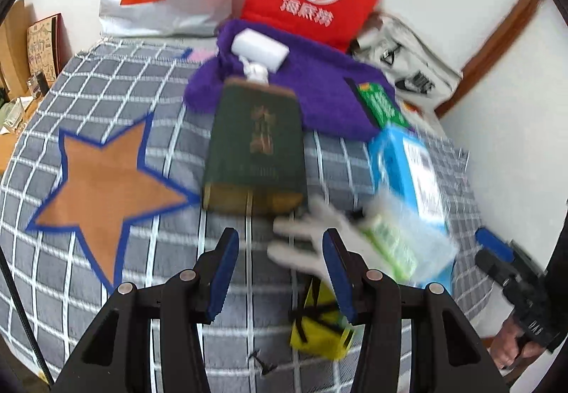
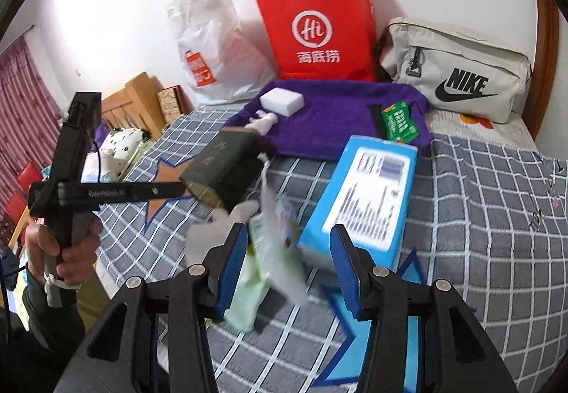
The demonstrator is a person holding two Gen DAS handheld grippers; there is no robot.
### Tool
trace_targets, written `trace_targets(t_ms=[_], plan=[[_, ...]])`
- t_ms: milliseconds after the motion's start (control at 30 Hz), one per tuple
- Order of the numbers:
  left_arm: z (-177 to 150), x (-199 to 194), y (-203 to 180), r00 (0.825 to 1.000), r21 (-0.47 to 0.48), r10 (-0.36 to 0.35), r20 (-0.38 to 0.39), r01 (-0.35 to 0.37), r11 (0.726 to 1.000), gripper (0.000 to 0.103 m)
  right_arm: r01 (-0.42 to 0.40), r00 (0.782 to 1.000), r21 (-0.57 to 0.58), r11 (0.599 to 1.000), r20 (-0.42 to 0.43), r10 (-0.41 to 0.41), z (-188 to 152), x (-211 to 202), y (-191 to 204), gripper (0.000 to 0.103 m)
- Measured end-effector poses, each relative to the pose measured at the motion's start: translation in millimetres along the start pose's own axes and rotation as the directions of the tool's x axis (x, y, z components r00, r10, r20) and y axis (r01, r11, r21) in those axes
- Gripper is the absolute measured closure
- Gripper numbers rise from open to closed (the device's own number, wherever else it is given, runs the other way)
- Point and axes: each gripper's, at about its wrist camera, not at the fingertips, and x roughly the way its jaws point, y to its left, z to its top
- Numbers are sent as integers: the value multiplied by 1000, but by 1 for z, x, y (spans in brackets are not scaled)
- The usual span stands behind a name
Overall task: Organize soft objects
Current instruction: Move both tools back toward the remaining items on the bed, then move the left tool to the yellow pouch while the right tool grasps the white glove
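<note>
- Left wrist view: the left gripper [image 1: 280, 272] hovers with jaws apart, gripping nothing, over the checked bedspread [image 1: 106, 73]. The white glove [image 1: 301, 233] lies just ahead, fingers splayed toward the left, beside the green book [image 1: 255, 148]. I would centre the pads over its palm before closing.
- Right wrist view: the right gripper [image 2: 287, 265] is likewise parted and empty, above pale green tissue packs [image 2: 248, 286] beside the blue box [image 2: 365, 201], whose long axis runs away toward the purple towel [image 2: 330, 112].

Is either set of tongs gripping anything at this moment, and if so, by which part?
Nothing is held. The left tongs and right tongs both stand open over the bed, with no item pinched between their blue pads.
</note>
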Motion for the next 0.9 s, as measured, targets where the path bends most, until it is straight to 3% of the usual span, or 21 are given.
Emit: trace_targets(t_ms=[300,533,600,700,900], plan=[[-52,28,-10,997,69,-14,-82,20,997,55,-12,999,2,1000,-31,12,-36,-4,10,54],[-51,41,-20,999,108,-42,-31,45,993,57,-11,998,1,1000,-62,11,-52,0,15,54],[-51,46,-24,997,129,-67,-43,72,989,74,-18,997,3,1000,-69,18,-55,3,17,54],[-54,51,-28,995,155,-79,-56,87,984,90,-31,996,-2,1000,-89,31,-55,12,23,54],[-57,44,-21,990,129,-132,-54,138,982,94,-58,992,-20,998,-110,55,-50,31,38,54]])
